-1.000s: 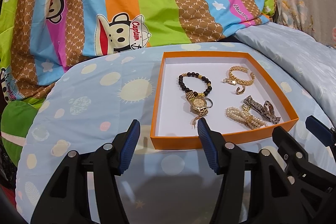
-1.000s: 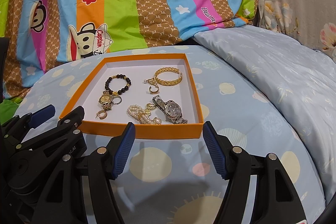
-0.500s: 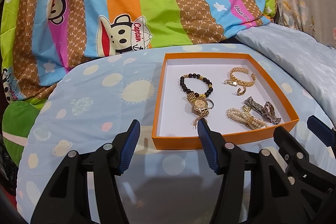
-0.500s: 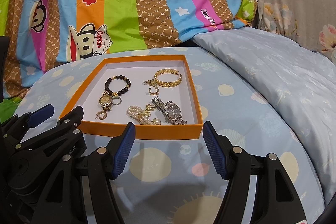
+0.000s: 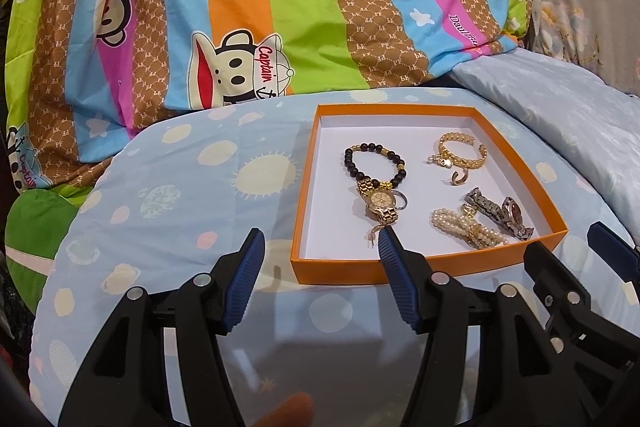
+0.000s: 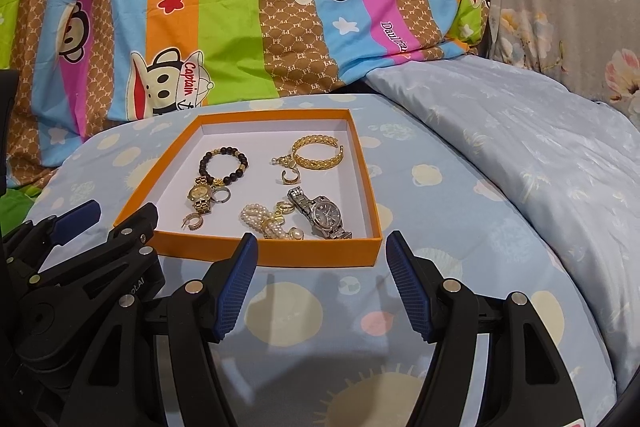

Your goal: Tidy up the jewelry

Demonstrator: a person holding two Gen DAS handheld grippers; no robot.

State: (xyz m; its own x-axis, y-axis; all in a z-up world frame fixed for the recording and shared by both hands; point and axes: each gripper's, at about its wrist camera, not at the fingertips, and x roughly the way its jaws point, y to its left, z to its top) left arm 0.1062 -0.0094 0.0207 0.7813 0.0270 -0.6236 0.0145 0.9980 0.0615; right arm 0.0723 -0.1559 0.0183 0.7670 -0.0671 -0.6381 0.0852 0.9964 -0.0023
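Just beyond both grippers' empty jaws lies the orange tray [image 6: 264,255] of jewelry; left jaws opening, right open.

Both views are bright and evenly lit, with colours vivid and focus sharp. Soft shadows fall on the bedsheet [image 6: 420,267] below. Fisheye bending curves the edges, and the corners go black.

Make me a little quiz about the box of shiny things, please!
1. True or false: the silver watch lies outside the orange box.
2. Which lies nearest the box's far wall? A) pearl bracelet B) gold bangle C) gold watch
3. Is either claw, left claw or right claw, holding anything?

Key: 1. False, it is inside. 2. B. 3. No, both are empty; the left claw's jaws are opening.
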